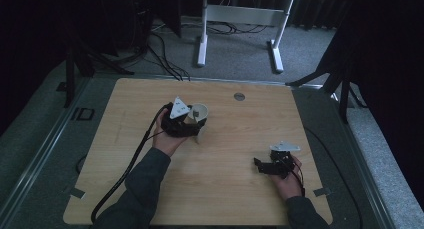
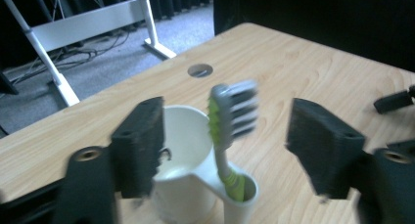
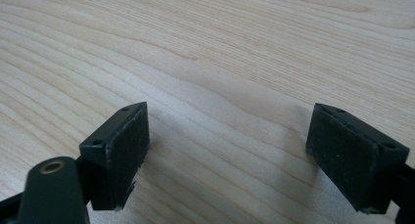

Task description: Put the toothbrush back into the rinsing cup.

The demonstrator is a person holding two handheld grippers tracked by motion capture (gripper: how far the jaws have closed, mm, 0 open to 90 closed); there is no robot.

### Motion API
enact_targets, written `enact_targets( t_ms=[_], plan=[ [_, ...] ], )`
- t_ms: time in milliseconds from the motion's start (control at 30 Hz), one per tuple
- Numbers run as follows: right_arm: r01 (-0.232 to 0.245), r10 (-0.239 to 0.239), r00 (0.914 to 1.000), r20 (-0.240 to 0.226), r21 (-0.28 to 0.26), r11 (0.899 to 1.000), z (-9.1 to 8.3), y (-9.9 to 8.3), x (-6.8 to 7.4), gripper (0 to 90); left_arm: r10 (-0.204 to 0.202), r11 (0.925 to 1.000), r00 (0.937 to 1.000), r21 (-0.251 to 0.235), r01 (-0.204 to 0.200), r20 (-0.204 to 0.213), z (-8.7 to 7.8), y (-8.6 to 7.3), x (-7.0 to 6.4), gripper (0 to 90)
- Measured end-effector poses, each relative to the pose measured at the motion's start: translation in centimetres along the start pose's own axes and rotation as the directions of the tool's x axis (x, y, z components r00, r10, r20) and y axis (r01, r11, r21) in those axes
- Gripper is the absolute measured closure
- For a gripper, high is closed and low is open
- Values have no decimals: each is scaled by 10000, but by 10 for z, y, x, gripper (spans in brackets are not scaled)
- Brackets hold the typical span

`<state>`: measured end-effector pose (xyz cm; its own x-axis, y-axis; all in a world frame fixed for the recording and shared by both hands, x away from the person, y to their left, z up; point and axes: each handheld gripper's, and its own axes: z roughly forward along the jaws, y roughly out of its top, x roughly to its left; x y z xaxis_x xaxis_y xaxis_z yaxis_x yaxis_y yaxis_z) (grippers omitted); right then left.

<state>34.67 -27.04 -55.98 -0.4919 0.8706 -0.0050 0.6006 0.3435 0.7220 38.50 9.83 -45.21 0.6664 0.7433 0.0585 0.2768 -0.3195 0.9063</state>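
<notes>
Two wide-open jaws on the left gripper (image 2: 225,145) straddling white cup (image 2: 188,160) and toothbrush (image 2: 227,121), holding nothing; right gripper (image 3: 227,150) open, idle. Next, probably: closing squarely.

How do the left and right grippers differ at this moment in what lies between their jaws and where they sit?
The left gripper has a white cup with a green-and-grey toothbrush between its open jaws; the right gripper frames bare wooden table. In the high view the left sits mid-table, the right near the front right edge. Both are open and hand-held.
</notes>
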Motion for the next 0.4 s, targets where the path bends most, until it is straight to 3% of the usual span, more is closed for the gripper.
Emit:
enact_targets(
  t_ms=[133,400],
  plan=[
    [2,-2,10000,0,2,10000,0,0,0,159,-30,9999,9996,161,34,-269,-5,1,0,184],
    [-9,9,10000,-1,-8,10000,0,0,0,159,-54,9998,9981,213,68,-618,-12,4,2,150]
  ],
)
